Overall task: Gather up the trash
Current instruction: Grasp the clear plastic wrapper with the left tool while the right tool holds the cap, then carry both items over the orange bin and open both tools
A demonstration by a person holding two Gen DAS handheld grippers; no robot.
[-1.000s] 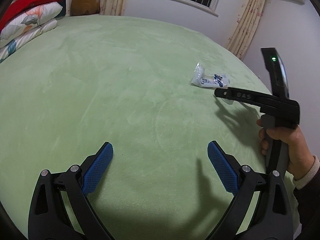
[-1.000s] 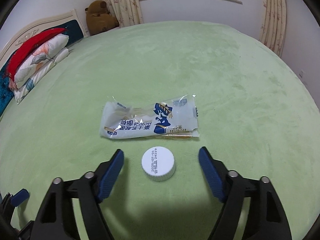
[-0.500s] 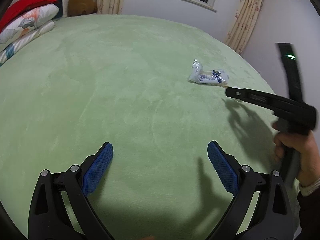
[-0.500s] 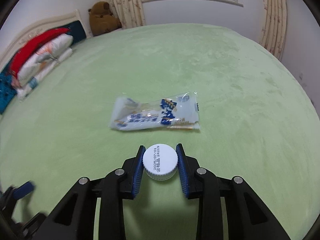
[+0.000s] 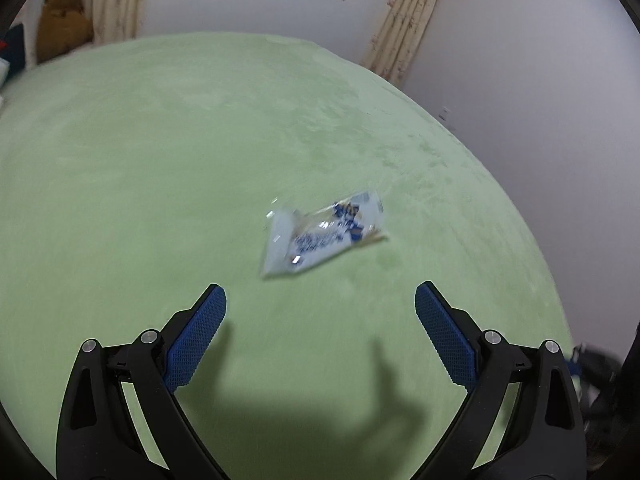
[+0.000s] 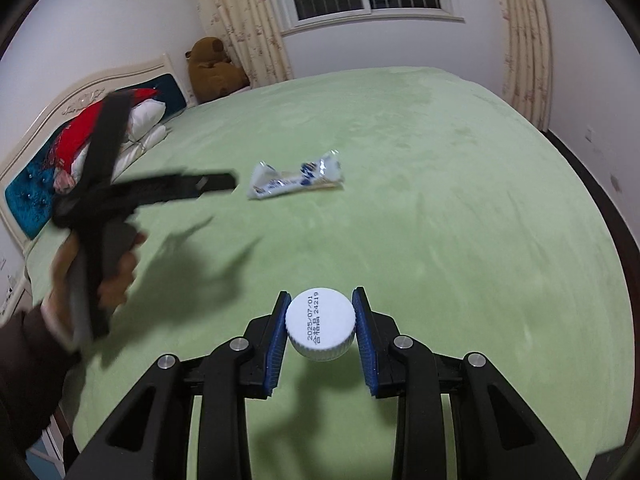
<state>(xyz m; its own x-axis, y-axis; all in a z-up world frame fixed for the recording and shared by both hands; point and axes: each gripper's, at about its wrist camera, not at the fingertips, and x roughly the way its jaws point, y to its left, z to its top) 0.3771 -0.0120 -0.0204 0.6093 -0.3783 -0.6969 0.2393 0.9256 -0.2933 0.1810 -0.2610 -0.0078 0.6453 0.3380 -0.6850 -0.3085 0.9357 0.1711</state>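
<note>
A white and blue snack wrapper (image 5: 320,236) lies flat on the green bedspread (image 5: 160,184). My left gripper (image 5: 320,300) is open and empty, a short way in front of the wrapper. The wrapper also shows in the right wrist view (image 6: 296,180), with the left gripper (image 6: 216,182) blurred just to its left. My right gripper (image 6: 320,300) is shut on a white bottle cap (image 6: 320,324) with a printed date and holds it above the bedspread (image 6: 460,220), well back from the wrapper.
Pillows (image 6: 100,132) and a headboard (image 6: 36,184) are at the far left. A brown plush bear (image 6: 212,68) sits by the curtains (image 6: 248,20). The bed's right edge (image 6: 600,200) drops to dark floor by the wall.
My right gripper closed on the cap and lifted it back from the wrapper. My left gripper swung right toward the wrapper, which now lies just ahead of its open fingers.
</note>
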